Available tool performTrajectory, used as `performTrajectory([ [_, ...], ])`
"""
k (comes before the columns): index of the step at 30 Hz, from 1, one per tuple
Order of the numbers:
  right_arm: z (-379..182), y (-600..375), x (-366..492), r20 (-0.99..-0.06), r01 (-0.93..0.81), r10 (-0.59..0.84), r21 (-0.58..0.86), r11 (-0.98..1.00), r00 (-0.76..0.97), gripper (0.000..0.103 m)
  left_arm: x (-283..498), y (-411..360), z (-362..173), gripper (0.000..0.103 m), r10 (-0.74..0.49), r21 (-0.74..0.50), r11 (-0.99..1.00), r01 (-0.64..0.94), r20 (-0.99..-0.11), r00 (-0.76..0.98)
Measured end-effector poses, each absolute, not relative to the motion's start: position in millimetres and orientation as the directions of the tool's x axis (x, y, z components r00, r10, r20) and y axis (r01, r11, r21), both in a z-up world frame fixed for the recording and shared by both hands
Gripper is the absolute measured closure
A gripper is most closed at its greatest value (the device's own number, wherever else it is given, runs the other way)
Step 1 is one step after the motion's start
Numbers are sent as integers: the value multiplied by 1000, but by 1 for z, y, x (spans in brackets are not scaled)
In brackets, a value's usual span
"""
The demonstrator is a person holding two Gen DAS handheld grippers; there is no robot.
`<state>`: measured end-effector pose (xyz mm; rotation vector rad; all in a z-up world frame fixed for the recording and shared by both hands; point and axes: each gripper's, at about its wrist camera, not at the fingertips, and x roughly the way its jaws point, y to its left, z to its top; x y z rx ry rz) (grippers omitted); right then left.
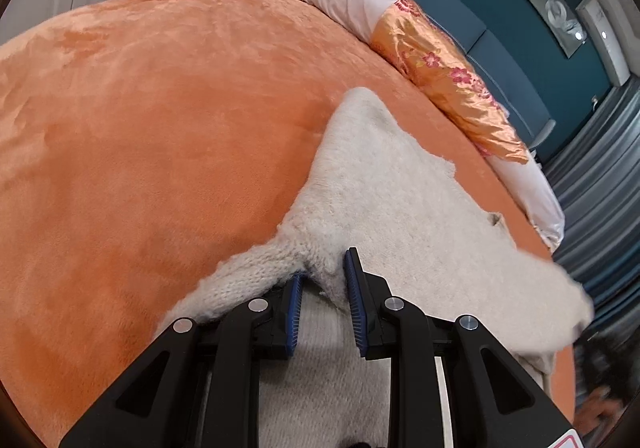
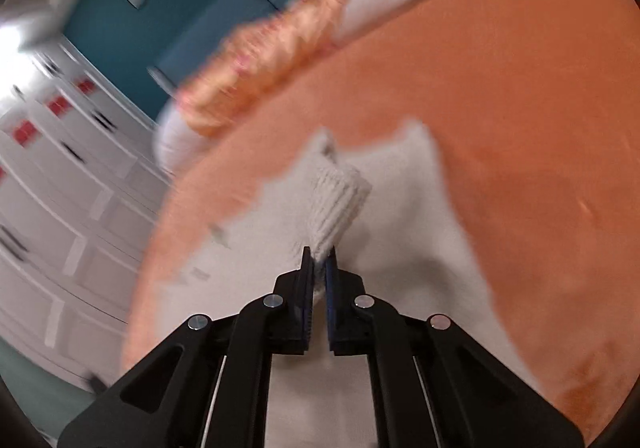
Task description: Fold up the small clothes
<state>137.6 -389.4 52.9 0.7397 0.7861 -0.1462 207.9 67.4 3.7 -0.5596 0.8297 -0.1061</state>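
A cream knitted sweater (image 1: 380, 183) lies on an orange blanket (image 1: 160, 119) on the bed. My left gripper (image 1: 326, 274) has its jaws a little apart around a raised fold of the sweater's ribbed edge. In the right wrist view, which is motion-blurred, my right gripper (image 2: 318, 260) is shut on the sweater's ribbed cuff (image 2: 338, 203), held lifted above the rest of the sweater (image 2: 400, 240).
A white pillow roll with a floral orange satin cover (image 1: 436, 67) lies along the blue headboard (image 1: 500, 59). White wardrobe doors (image 2: 60, 175) stand beside the bed. The orange blanket (image 2: 520, 107) spreads wide around the sweater.
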Motion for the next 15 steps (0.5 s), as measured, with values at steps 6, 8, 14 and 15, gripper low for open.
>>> performTrajectory([
  [6,37,-394,125,-751,459,117,510,727,650,94,211,63,5,80,-287,-487,864,-128,-684,670],
  [8,54,-389,118,-750,462,64,470,752,658,94,211,63,5,80,-284,-483,867,-127,-685,671],
  [14,89,-281,151,-737,136,218,388,912,640,96,205,70,14,80,-270,-499,855,-142,-662,699],
  [15,90,-261,160,-741,74,244,368,927,626,97,203,72,15,80,-269,-506,850,-144,-654,707],
])
